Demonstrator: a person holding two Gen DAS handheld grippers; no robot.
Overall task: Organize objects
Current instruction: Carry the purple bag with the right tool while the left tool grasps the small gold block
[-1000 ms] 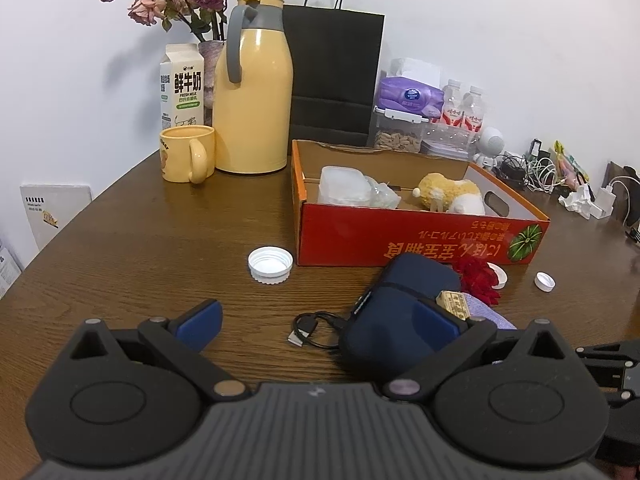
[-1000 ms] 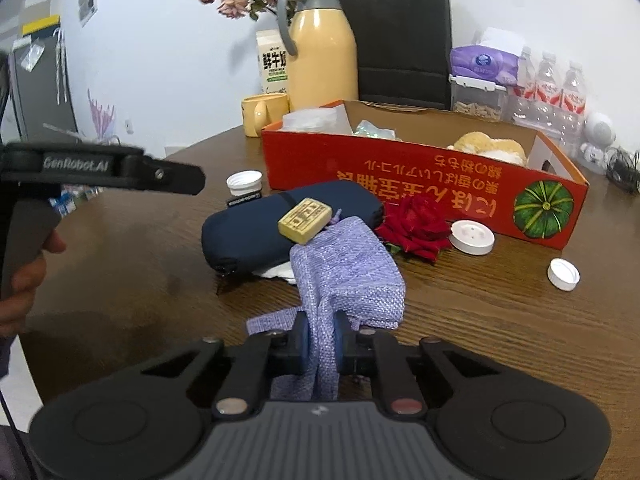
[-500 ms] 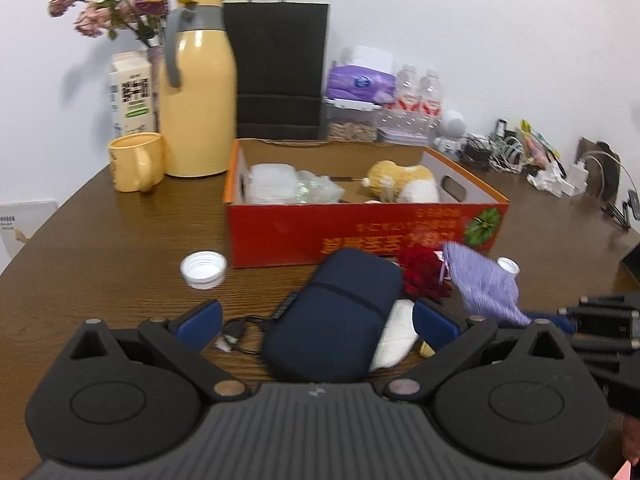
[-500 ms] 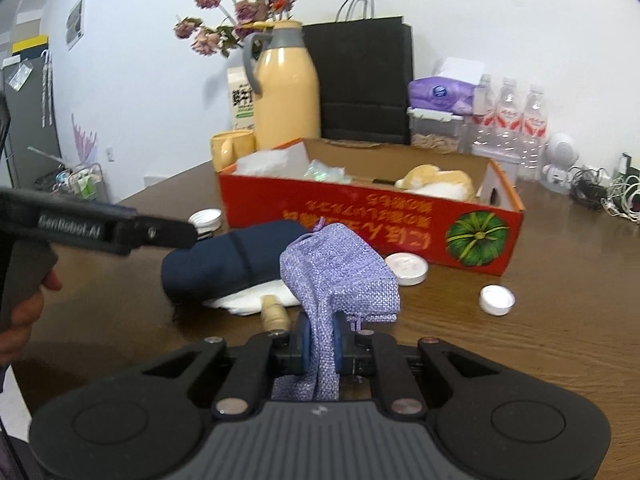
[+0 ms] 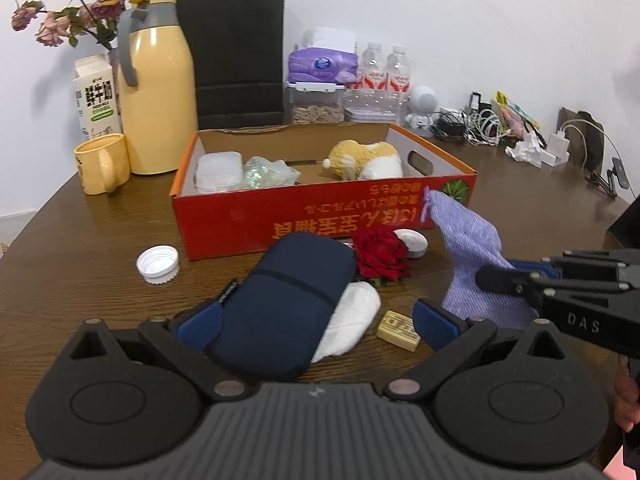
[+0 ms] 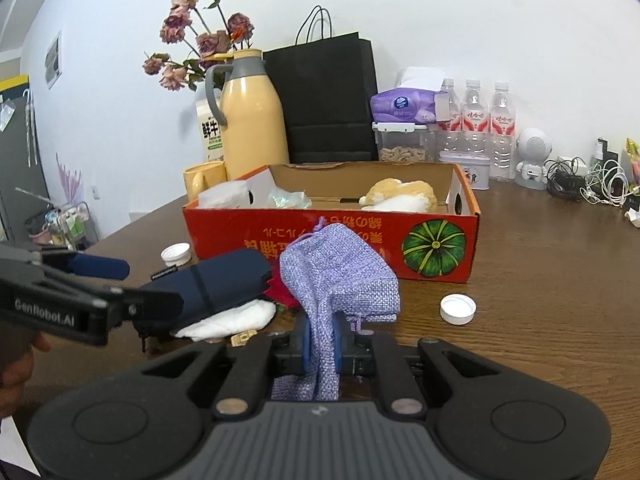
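My right gripper is shut on a purple woven pouch and holds it above the table in front of the red cardboard box. The pouch also shows in the left wrist view, with the right gripper on it. My left gripper is open, its fingers on either side of a navy zip case. A white cloth, a small tan block and a red rose lie beside the case.
The box holds a plush toy, a clear plastic tub and a crinkled bag. White caps lie on the table. A yellow jug, mug, milk carton, black bag, bottles and cables stand behind.
My right gripper lifted the purple pouch off the navy case; the tan block slid off onto the table. My left gripper moved forward, so its fingers now flank the case.
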